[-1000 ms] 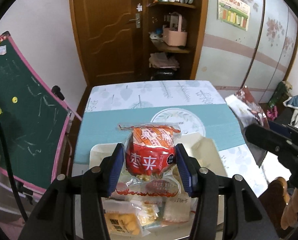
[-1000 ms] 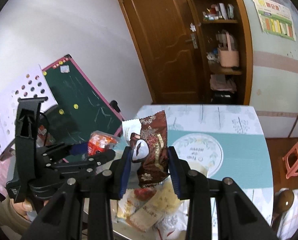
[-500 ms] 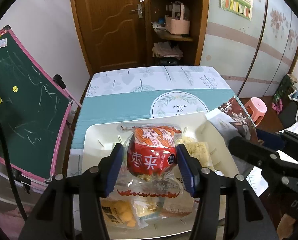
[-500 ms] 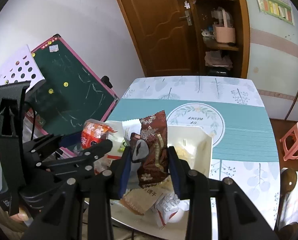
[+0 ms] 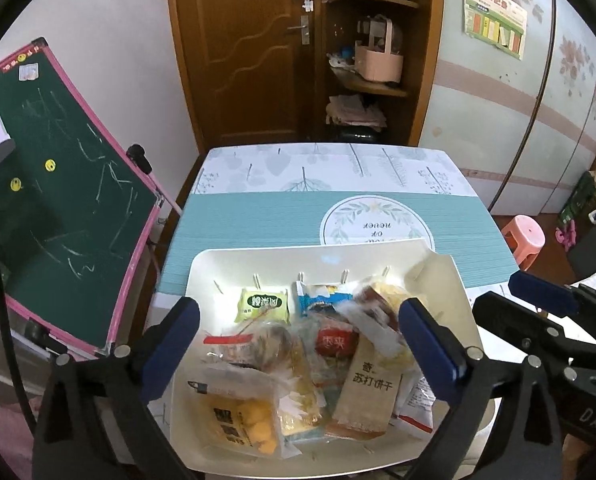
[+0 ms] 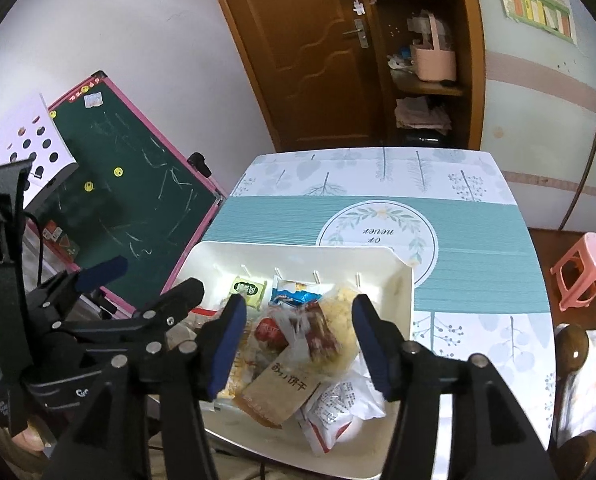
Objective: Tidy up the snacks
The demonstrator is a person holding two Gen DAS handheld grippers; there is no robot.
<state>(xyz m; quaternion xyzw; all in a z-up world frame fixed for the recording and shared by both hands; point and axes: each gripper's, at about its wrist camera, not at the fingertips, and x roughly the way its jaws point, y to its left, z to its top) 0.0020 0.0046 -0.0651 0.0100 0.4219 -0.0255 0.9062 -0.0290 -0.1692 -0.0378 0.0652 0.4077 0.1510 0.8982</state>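
A white tray (image 5: 234,264) on the table holds several snack packs. My left gripper (image 5: 298,340) is open and empty above the pile. The red pack (image 5: 331,344) lies in the tray among the others, and also shows in the right wrist view (image 6: 272,330). My right gripper (image 6: 298,336) is open and empty above the tray (image 6: 218,252). The brown pack (image 6: 317,334) lies blurred on the pile below it. A green pack (image 5: 262,303) and a blue pack (image 5: 321,294) lie toward the tray's far side. A beige cracker pack (image 5: 367,390) lies at the near right.
The table has a teal and white cloth (image 5: 258,216). A green chalkboard (image 5: 54,208) leans at the left. A pink stool (image 5: 523,238) stands at the right. A wooden door (image 5: 242,48) and shelves (image 5: 373,52) are behind the table.
Both grippers have opened. The red pack dropped from the left gripper and the brown pack from the right gripper into the tray.
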